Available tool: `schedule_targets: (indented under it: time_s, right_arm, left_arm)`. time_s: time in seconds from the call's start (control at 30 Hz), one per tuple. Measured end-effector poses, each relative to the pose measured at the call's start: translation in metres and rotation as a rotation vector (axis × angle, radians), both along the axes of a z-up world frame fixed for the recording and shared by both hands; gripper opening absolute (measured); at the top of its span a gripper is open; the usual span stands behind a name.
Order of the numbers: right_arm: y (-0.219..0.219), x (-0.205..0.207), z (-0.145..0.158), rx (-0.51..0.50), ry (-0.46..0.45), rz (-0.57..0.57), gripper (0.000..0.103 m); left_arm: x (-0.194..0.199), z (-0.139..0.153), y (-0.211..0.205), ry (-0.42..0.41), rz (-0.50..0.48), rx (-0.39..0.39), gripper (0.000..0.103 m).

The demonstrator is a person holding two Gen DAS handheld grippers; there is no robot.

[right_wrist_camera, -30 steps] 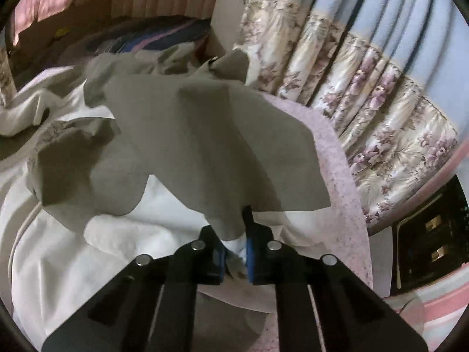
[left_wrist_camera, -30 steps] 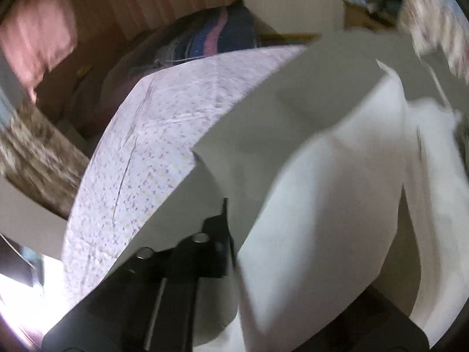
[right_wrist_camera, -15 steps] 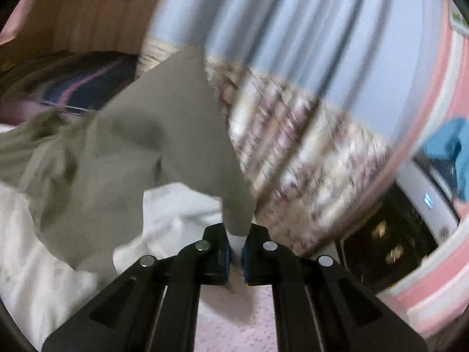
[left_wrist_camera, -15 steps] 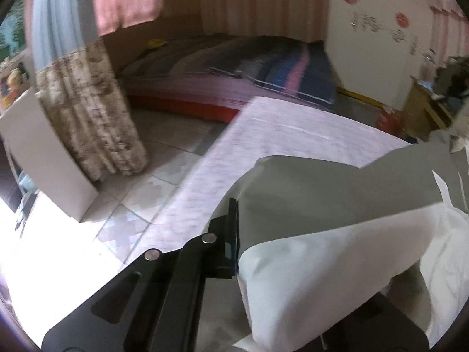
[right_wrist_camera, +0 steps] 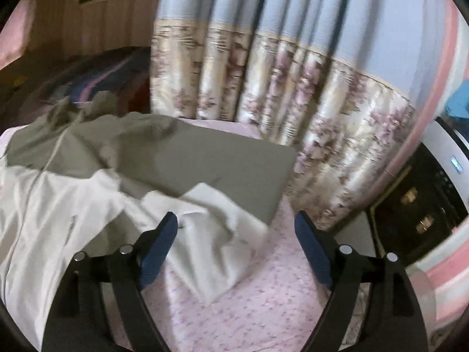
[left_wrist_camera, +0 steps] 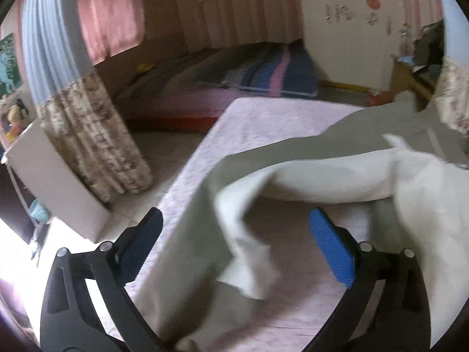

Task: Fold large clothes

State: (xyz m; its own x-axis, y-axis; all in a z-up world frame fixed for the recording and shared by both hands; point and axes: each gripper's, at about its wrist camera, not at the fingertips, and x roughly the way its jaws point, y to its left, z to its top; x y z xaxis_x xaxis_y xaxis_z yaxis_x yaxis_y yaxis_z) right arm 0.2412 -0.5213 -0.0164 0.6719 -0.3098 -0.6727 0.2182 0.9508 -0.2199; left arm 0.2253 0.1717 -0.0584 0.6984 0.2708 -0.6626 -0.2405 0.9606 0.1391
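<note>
White-and-grey garment [left_wrist_camera: 337, 176] lies on the pink bed [left_wrist_camera: 278, 120], long axis left-right. Left gripper [left_wrist_camera: 234, 243] and right gripper [right_wrist_camera: 234, 240] jaws released, empty. A loose corner sits between each pair.

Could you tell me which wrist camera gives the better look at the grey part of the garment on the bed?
The right wrist view: the grey part of the garment lies as a broad flat panel with a clear edge on the pink bed cover. The left wrist view shows it only partly, behind the white fabric, and blurred.
</note>
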Motion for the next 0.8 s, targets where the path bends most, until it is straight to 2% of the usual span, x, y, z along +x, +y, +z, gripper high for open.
schedule_targets:
  time_s: [0.2, 0.3, 0.4, 0.43, 0.47, 0.5, 0.53, 0.6, 0.7, 0.8]
  right_arm:
    - [0.037, 0.024, -0.022, 0.041, 0.02, 0.116, 0.082]
    - [0.067, 0.058, -0.039, -0.004, 0.081, 0.217, 0.082]
    - [0.085, 0.085, -0.056, -0.071, 0.144, 0.25, 0.079]
    - [0.087, 0.096, -0.063, -0.089, 0.17, 0.249, 0.056]
    - [0.086, 0.104, -0.068, -0.082, 0.194, 0.248, 0.042]
    - [0.083, 0.113, -0.073, -0.064, 0.218, 0.242, 0.024]
    - [0.083, 0.116, -0.074, -0.065, 0.217, 0.241, 0.013]
    - [0.085, 0.119, -0.063, -0.053, 0.178, 0.248, 0.008]
    - [0.097, 0.116, -0.019, 0.047, 0.046, 0.279, 0.007]
    - [0.141, 0.108, 0.036, 0.122, -0.073, 0.418, 0.007]
  left_arm:
    - [0.016, 0.016, -0.05, -0.048, -0.112, -0.028, 0.1]
    - [0.033, 0.019, -0.073, -0.056, -0.163, -0.05, 0.1]
    - [0.053, 0.023, -0.095, -0.074, -0.233, -0.05, 0.1]
    - [0.059, 0.022, -0.098, -0.07, -0.237, -0.039, 0.1]
    - [0.067, 0.021, -0.104, -0.061, -0.238, -0.027, 0.1]
    - [0.071, 0.019, -0.106, -0.054, -0.242, -0.024, 0.1]
    - [0.076, 0.017, -0.11, -0.045, -0.251, -0.022, 0.1]
    - [0.08, 0.013, -0.116, -0.035, -0.266, -0.015, 0.1]
    - [0.083, 0.012, -0.117, -0.043, -0.271, 0.004, 0.1]
    - [0.084, 0.015, -0.113, -0.051, -0.253, 0.009, 0.1]
